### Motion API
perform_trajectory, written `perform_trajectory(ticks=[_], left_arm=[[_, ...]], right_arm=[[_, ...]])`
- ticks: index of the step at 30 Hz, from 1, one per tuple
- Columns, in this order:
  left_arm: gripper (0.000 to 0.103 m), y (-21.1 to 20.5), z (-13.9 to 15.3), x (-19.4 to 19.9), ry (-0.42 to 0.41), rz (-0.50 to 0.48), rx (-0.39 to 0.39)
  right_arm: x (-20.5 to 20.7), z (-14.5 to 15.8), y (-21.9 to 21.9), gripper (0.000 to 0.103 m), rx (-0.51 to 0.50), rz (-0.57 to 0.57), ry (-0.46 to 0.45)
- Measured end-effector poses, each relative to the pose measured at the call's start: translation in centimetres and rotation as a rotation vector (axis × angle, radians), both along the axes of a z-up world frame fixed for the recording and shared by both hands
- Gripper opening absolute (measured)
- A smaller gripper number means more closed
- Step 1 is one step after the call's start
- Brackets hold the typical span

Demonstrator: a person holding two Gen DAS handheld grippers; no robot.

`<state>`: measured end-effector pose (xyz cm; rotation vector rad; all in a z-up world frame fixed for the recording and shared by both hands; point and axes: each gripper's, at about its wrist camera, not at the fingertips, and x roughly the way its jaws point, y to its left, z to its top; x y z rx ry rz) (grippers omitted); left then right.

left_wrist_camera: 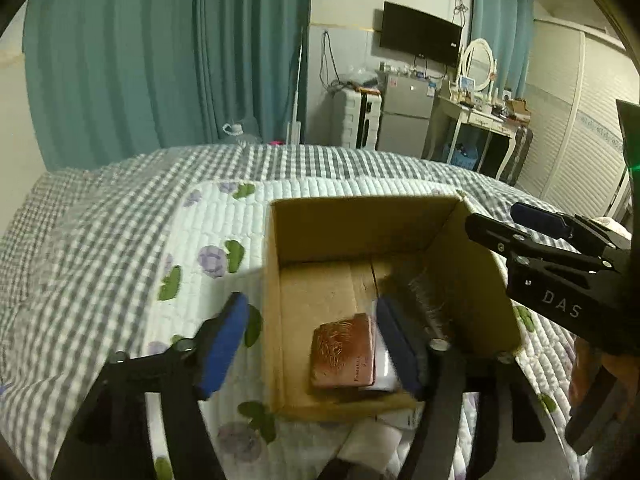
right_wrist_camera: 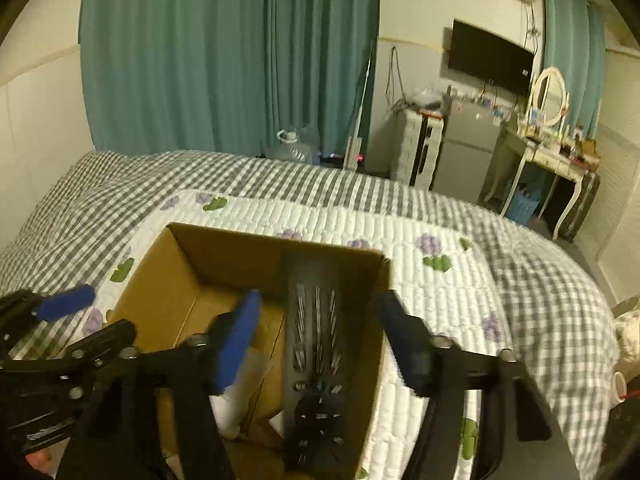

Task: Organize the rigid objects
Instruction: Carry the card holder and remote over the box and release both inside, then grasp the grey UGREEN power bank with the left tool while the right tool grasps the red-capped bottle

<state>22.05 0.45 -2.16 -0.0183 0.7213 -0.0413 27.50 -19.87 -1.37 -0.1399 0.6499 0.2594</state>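
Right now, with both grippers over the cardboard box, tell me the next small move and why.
Probably lift both grippers straight up and clear of the cardboard box. The copper-coloured case lies on the box floor and the black remote leans against its wall, blurred as if dropping. The left gripper and right gripper stand open with no finger touching either item.

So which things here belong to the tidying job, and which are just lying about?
Job:
- cardboard box
- copper-coloured case, in the box
- black remote, blurred, in the box
- left gripper, open
- right gripper, open

Lying about:
- quilt
- checked bedspread
- curtains
- TV
- fridge
- dressing table
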Motion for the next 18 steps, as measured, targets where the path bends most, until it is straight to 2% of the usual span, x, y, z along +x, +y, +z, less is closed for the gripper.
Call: perform_trajectory(ticks=[3, 4, 5, 11, 16, 18], left_arm=[[0.092, 0.2, 1.2, -2.5, -0.033, 0.016, 0.009], [0.096, 0.2, 1.5, -3.4, -0.041, 0.020, 0.010], [0.096, 0.2, 1.7, -4.1, -0.046, 0.021, 0.008], [0.097, -0.1, 0.4, -8.1, -0.017, 0.027, -0.008], [0.097, -0.4, -2.6, -9.6, 0.034, 0.029, -0.029], [0.097, -0.6, -4.4, -9.6, 0.068, 0.025, -0.024]], right_arm=[[-2.3, 1.3, -0.2, 0.065, -0.016, 0.016, -0.011], [-3.1, 1.7, -0.3, 0.070, -0.022, 0.018, -0.016], [-4.1, 2.1, -0.6, 0.075, -0.028, 0.022, -0.019], [-10.2, 2.9, -2.6, 0.081, -0.030, 0.019, -0.011], [-13.2, 0.7, -3.8, 0.084, -0.033, 0.016, 0.011], [-13.6, -1.1, -4.0, 0.085, -0.039, 0.009, 0.036]])
